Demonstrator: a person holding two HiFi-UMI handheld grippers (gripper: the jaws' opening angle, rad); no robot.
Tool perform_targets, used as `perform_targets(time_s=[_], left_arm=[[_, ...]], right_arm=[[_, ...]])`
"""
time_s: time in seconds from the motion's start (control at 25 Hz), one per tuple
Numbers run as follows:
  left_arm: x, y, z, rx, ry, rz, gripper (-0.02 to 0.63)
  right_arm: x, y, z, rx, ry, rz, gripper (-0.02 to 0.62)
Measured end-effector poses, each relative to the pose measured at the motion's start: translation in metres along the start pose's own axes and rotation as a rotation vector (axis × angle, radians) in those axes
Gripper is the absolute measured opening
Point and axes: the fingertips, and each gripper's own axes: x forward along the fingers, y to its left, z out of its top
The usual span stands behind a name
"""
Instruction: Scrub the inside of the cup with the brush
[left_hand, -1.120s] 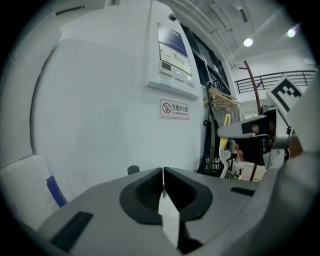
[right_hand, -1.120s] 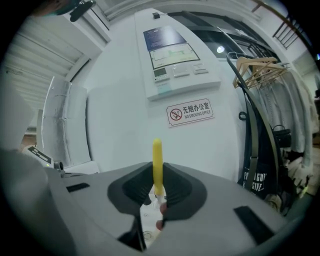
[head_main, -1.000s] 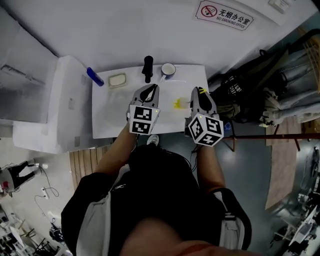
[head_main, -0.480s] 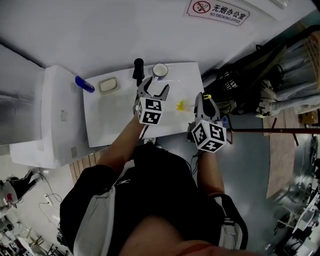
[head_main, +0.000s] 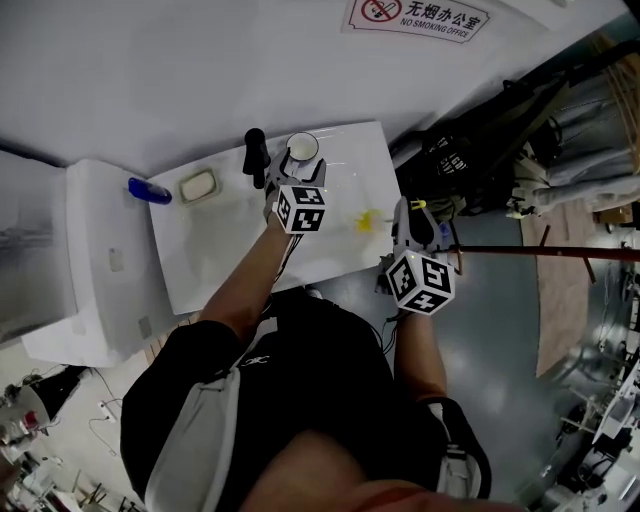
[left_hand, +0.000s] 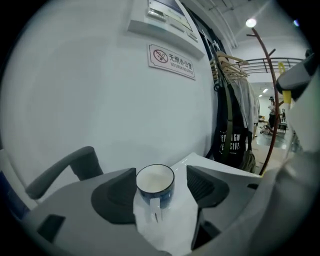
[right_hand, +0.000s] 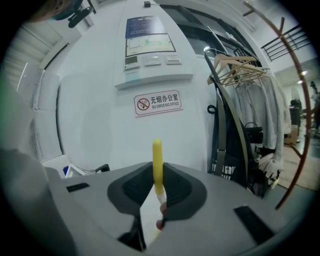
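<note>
Showing only in left gripper view: cup (left_hand: 155, 181) ungripped between left gripper's (left_hand: 161, 176) just-opened jaws; right gripper (right_hand: 158, 174) clamping brush (right_hand: 157, 157).

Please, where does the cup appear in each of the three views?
Head view: cup at the white table's far edge, upper centre.
Left gripper view: cup low centre, on the table.
Right gripper view: not in it.
Shared landmark: the no-smoking sign.

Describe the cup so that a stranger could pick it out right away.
A white table stands against the wall with the no-smoking sign. Along its wall edge, the cup is the rightmost thing, right of a black cylinder: round, open-topped, white inside, blue outside.
</note>
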Motion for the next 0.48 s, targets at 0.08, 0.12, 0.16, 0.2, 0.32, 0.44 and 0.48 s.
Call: perform_targets(time_s=[0.08, 0.12, 0.16, 0.2, 0.32, 0.44, 0.48], left_arm=[[0.009, 0.001, -0.004, 0.006, 0.008, 0.029, 0.313], [0.012, 0.003, -0.006, 0.001, 0.009, 0.049, 0.319], [0.016, 0.006, -0.007, -0.007, 0.007, 0.073, 0.325], [0.019, 0.008, -0.009, -0.013, 0.006, 0.099, 0.333], [0.027, 0.011, -0.014, -0.013, 0.008, 0.143, 0.353], [0.036, 0.012, -0.018, -0.022, 0.019, 0.149, 0.364], [0.038, 0.013, -0.02, -0.026, 0.025, 0.154, 0.367]], right_arm=[[0.003, -0.005, -0.002, 0.001, 0.009, -0.009, 0.057], [0.004, -0.007, -0.003, 0.001, 0.014, -0.012, 0.057], [0.006, -0.008, -0.003, -0.001, 0.018, -0.014, 0.057], [0.007, -0.01, -0.004, -0.001, 0.022, -0.016, 0.057], [0.011, -0.014, -0.007, -0.001, 0.036, -0.018, 0.057], [0.014, -0.014, -0.009, -0.004, 0.046, -0.013, 0.057], [0.015, -0.013, -0.01, -0.008, 0.05, -0.01, 0.057]])
